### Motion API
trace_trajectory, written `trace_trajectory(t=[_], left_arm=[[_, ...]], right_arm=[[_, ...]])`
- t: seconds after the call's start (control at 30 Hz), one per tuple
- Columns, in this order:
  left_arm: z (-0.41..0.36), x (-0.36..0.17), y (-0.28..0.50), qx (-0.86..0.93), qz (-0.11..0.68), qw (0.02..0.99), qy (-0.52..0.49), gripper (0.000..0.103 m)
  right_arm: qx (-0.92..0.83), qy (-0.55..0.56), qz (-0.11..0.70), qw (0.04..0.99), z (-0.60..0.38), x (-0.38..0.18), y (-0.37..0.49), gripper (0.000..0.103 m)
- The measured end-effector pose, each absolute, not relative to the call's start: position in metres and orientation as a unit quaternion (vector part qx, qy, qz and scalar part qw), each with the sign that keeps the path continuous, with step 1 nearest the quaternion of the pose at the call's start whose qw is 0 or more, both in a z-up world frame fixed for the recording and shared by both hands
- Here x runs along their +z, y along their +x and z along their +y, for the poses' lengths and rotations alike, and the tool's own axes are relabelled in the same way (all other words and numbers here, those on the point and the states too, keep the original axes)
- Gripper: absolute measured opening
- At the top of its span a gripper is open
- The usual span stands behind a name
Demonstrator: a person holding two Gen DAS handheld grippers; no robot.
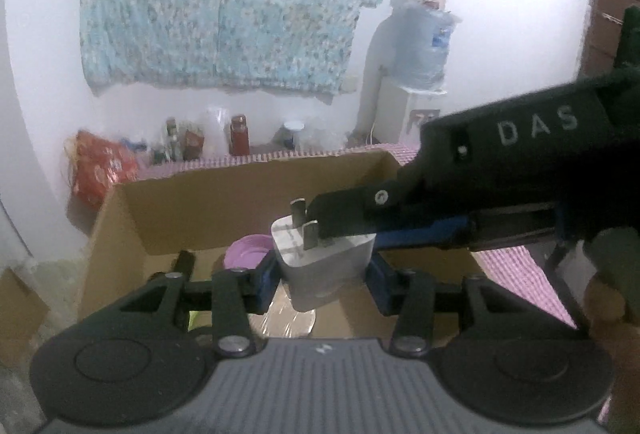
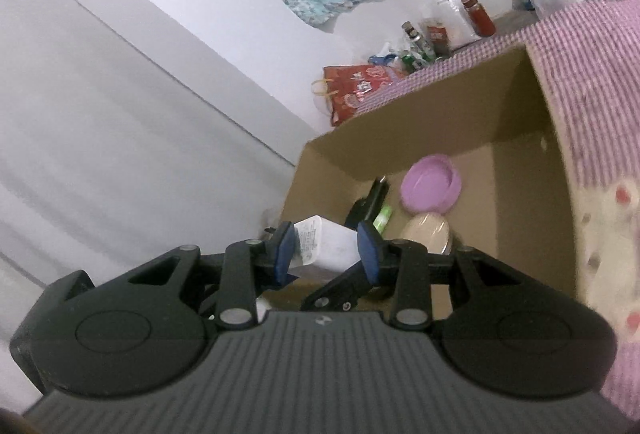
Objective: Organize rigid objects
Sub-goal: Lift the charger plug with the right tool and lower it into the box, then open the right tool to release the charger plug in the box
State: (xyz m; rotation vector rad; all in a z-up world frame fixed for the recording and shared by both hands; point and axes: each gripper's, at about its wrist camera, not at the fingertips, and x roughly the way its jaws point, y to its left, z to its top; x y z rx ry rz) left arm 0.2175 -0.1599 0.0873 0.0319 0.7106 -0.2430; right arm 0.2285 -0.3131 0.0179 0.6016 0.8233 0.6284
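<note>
A cardboard box sits on a pink checked cloth before a white wall hung with floral fabric. Both the left gripper and the right gripper have their fingers clamped on one white plug adapter above the box. The right gripper's arm reads "DAS"; print on the adapter is too small to read.

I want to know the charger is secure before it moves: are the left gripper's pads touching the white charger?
Touching. The left wrist view shows both blue pads pressed against the sides of the white charger, with no gap on either side.
</note>
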Motion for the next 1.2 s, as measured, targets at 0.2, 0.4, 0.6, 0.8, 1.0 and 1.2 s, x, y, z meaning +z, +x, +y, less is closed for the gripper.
trace_trajectory(t=[0.2,0.4,0.6,0.8,1.0,1.2], left_arm=[[-0.170,0.066,0.275,-0.109,0.393,0.913,-0.005,0.047],[-0.165,0.042,0.312,-0.100,0.426,0.899,-0.013,0.047],[-0.157,0.028,0.335,-0.094,0.465,0.880,-0.024,0.047],[-0.159,0.023,0.344,-0.094,0.492,0.865,-0.016,0.046],[-0.165,0.025,0.338,-0.099,0.482,0.871,0.001,0.044],[-0.158,0.039,0.324,-0.103,0.439,0.892,-0.010,0.062]], right_arm=[[0.272,0.248,0.415,0.832,-0.316,0.011,0.285,0.034],[0.263,0.224,0.437,0.830,-0.316,-0.009,0.323,0.034],[0.261,0.202,0.450,0.830,-0.310,-0.030,0.344,0.034],[0.261,0.173,0.450,0.836,-0.301,-0.035,0.351,0.032],[0.260,0.165,0.448,0.839,-0.297,-0.036,0.351,0.033],[0.255,0.173,0.425,0.851,-0.306,-0.024,0.341,0.034]])
